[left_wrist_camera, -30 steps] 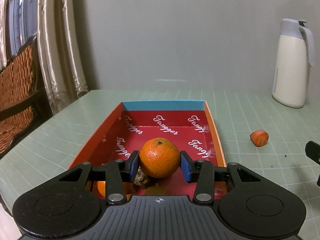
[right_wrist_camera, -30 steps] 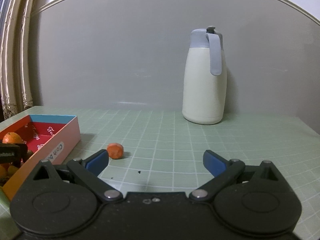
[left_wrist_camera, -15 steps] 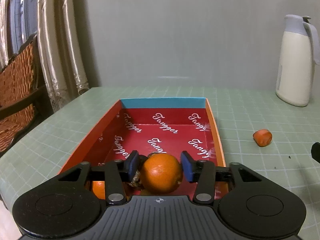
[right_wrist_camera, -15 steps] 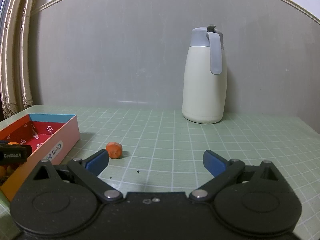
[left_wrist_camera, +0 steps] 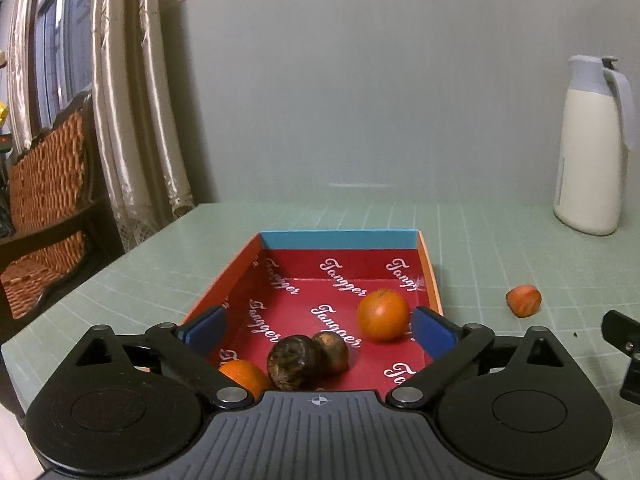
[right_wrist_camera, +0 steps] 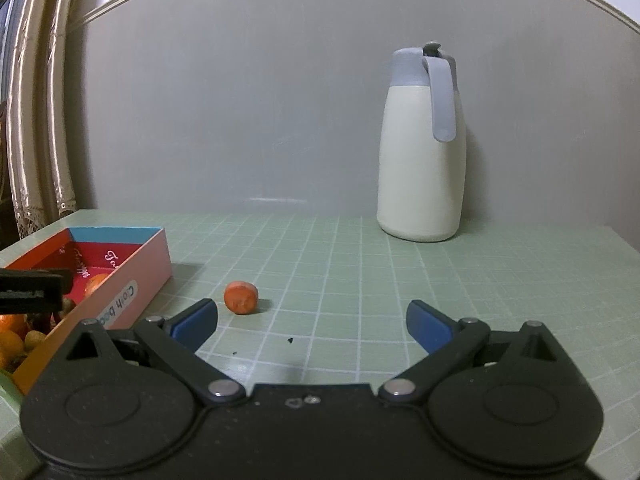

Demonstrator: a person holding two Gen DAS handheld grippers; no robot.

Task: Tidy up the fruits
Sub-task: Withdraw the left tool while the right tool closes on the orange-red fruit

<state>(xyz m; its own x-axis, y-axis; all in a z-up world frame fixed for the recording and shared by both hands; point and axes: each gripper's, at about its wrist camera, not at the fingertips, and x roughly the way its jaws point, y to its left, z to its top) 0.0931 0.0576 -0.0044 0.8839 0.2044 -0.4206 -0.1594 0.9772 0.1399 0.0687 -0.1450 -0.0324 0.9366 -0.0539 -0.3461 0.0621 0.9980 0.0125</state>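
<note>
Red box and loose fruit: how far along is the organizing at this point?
Done: an orange lies free in the red box beside two dark fruits and another orange. In hand: nothing. The left gripper has just been opening, its fingers clear of the orange; the right gripper is open and empty. Left: one small orange piece on the table.

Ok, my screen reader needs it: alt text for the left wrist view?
Open left tongs hover over a red box holding a loose orange, two dark fruits and another orange; a small orange piece lies outside.
</note>
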